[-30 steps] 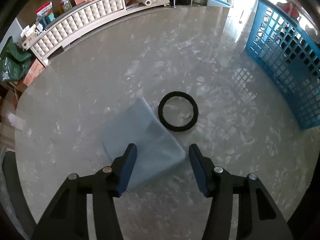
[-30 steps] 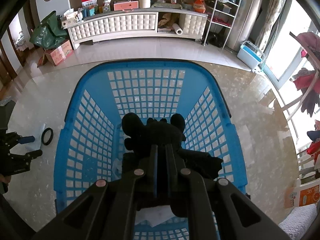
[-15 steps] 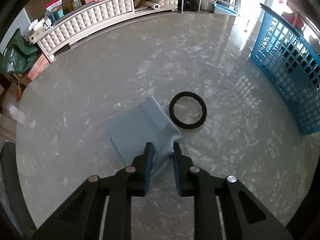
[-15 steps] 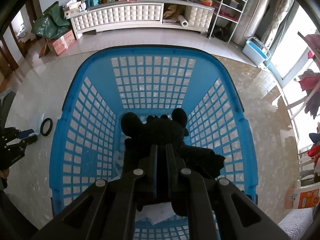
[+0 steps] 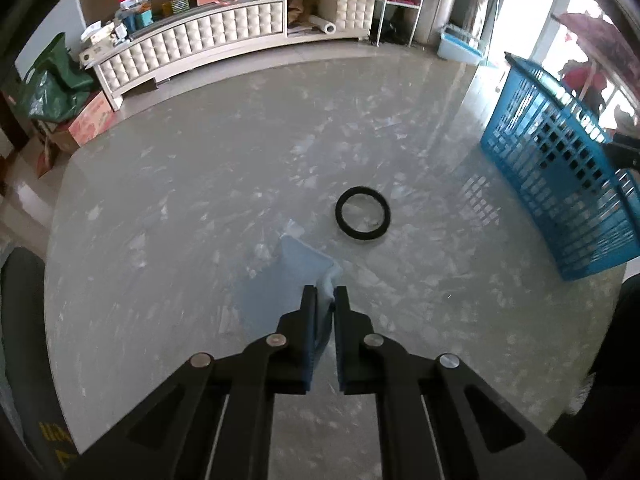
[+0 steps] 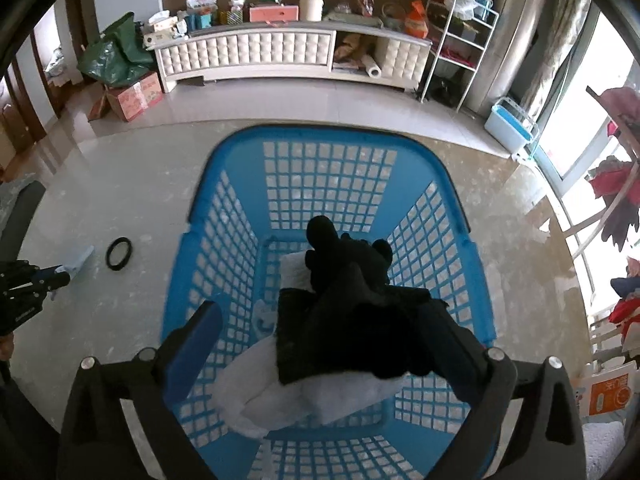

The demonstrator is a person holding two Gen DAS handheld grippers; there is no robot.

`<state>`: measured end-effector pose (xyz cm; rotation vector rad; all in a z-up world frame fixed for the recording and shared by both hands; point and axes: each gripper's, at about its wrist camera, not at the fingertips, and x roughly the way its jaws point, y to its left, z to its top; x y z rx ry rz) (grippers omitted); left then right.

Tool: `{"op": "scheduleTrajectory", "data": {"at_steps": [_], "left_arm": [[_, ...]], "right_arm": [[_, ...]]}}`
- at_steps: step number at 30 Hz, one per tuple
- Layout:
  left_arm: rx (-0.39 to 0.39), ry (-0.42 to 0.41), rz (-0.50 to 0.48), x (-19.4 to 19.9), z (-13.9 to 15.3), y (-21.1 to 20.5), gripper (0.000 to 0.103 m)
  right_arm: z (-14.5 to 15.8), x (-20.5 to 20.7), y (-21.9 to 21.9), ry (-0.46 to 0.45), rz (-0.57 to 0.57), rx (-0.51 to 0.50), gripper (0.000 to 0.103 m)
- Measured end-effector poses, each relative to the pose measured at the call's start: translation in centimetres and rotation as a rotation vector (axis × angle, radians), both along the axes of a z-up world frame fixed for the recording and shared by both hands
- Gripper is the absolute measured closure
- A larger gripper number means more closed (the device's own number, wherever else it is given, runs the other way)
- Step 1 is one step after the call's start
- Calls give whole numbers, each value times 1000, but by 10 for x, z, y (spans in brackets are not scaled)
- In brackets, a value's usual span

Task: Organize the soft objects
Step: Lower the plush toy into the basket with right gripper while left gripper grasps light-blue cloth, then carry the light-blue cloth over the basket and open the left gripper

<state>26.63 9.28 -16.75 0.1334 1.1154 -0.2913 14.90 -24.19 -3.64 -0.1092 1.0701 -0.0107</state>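
Observation:
My left gripper point(image 5: 324, 296) is shut on an edge of the light blue cloth point(image 5: 300, 268), which hangs from it just above the marble table point(image 5: 180, 200). A black ring point(image 5: 362, 220) lies on the table just beyond the cloth. In the right wrist view, my right gripper point(image 6: 324, 320) hovers over the blue basket point(image 6: 320, 136) with its jaws opening wide. The black plush toy point(image 6: 352, 276) sits between the spread fingers, free of the pads, over white soft items point(image 6: 304, 396) in the basket. The cloth point(image 6: 78, 258) and the ring point(image 6: 119, 254) lie left of the basket.
The basket point(image 5: 560, 184) stands at the table's right edge, right of the ring. Beyond the table are a white tufted cabinet point(image 5: 224, 36), a wire shelf point(image 6: 460, 40), a green bag point(image 6: 116, 52) and cardboard boxes. A dark chair back point(image 5: 20, 320) is at the table's left.
My left gripper closed on the blue cloth and lifted it off the table. My right gripper opened wide and let go of the black plush toy over the basket.

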Motion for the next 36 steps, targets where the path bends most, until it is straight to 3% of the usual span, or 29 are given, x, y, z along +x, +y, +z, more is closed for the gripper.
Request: {"op": "scheduleTrajectory", "data": {"at_steps": [12,22,28,36], "left_arm": [[-83,-97,18,-41,77,-10,96],[-97,-191,-85,-57,142,-77,96],[-85,-207,-174,-54,159,-133,96],[-61,-193,-318,-46,156,-215,96]], "right_arm": [[37,-54,-28,-88,-29,89,0],[38,-86,-54,-106,-85,148,0],[35,-90,-68,-118,-105,186,0],[29,-96,-86,-121,-121,225,0]]}}
